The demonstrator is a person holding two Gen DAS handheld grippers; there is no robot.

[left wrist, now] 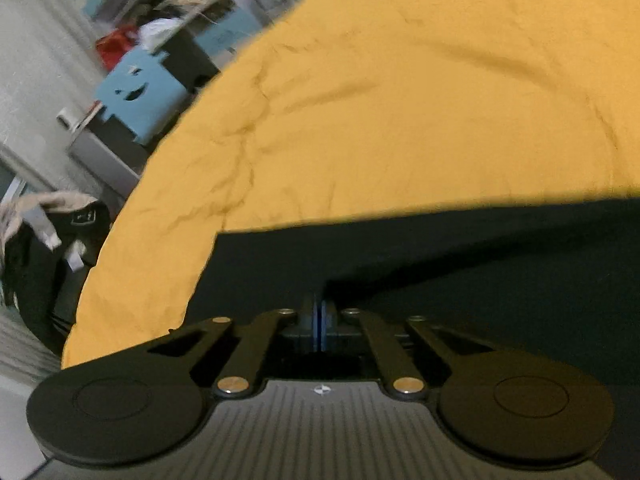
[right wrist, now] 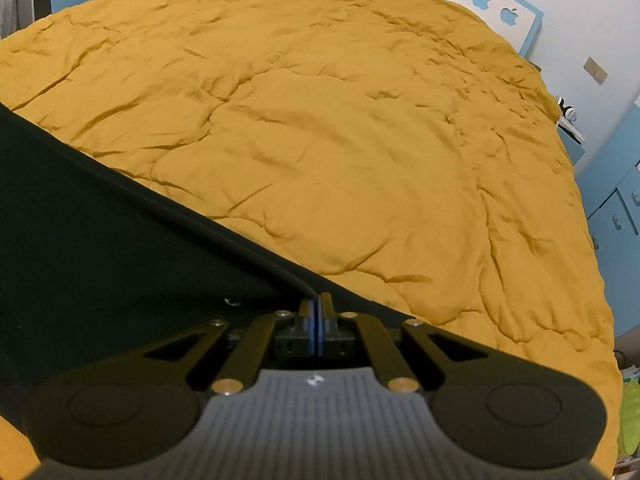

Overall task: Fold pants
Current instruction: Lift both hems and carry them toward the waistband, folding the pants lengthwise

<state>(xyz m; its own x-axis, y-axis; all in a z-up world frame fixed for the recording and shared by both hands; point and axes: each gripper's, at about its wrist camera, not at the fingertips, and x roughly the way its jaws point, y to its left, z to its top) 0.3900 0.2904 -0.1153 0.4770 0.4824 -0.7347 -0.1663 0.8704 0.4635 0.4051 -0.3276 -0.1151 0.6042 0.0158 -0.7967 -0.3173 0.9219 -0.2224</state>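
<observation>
The pants are dark, nearly black cloth. In the left wrist view they [left wrist: 460,256] fill the lower right, above the yellow bed cover [left wrist: 400,100]. My left gripper [left wrist: 319,312] is shut on an edge of them. In the right wrist view the pants [right wrist: 100,232] stretch from the lower middle up to the left edge, pulled taut, with a rolled hem along the top. My right gripper [right wrist: 319,312] is shut on that hem and holds it above the bed cover [right wrist: 340,140].
The yellow bed cover spreads wide and wrinkled ahead of the right gripper. A blue cut-out board [left wrist: 140,96] and cluttered shelves stand past the bed's left edge. A white wall with a blue apple-print board [right wrist: 488,0] and blue cabinets [right wrist: 616,208] lie to the right.
</observation>
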